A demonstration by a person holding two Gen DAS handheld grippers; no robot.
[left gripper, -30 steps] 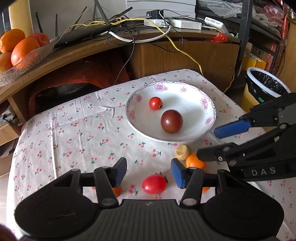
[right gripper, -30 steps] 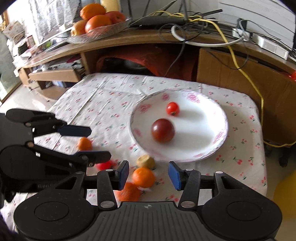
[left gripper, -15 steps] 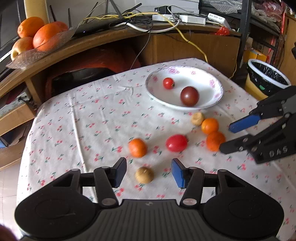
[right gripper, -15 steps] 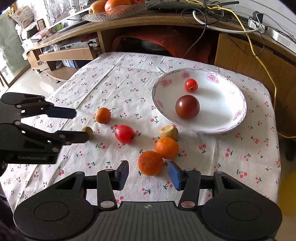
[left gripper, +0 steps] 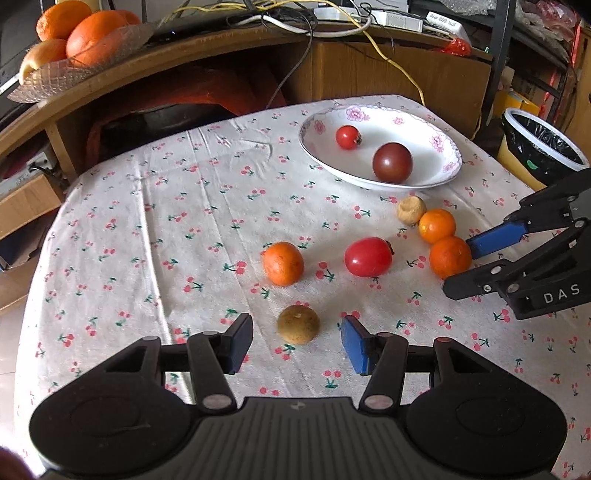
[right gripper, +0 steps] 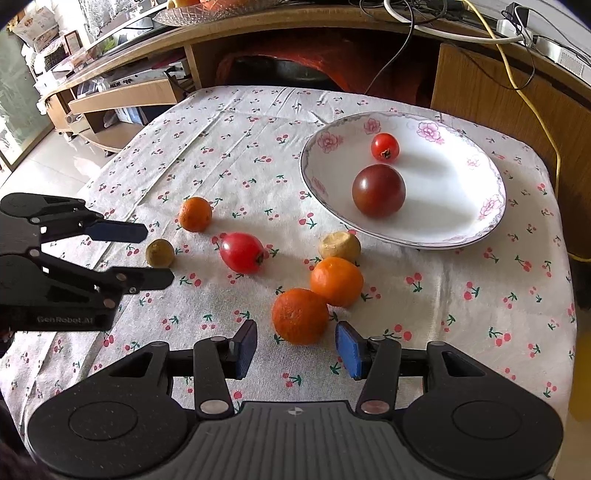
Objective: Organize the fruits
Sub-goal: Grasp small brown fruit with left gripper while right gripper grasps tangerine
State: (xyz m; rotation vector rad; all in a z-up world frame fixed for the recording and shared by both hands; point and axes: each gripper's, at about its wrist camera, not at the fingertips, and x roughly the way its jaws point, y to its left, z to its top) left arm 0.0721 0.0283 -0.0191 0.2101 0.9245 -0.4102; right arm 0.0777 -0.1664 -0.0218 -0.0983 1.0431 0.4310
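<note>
A white flowered plate holds a small red tomato and a dark plum-coloured fruit. On the cloth lie a red tomato, three oranges, a pale brown fruit and a small brown fruit. My left gripper is open around the small brown fruit. My right gripper is open just before the nearest orange.
A wooden shelf behind the table carries a glass bowl of oranges and tangled cables. A black-lined bin stands at the right. The table's cherry-print cloth spreads left of the fruit.
Both grippers have drawn back from the plate and lowered. The left one now brackets the small brown fruit; the right one sits close behind the nearest orange.
</note>
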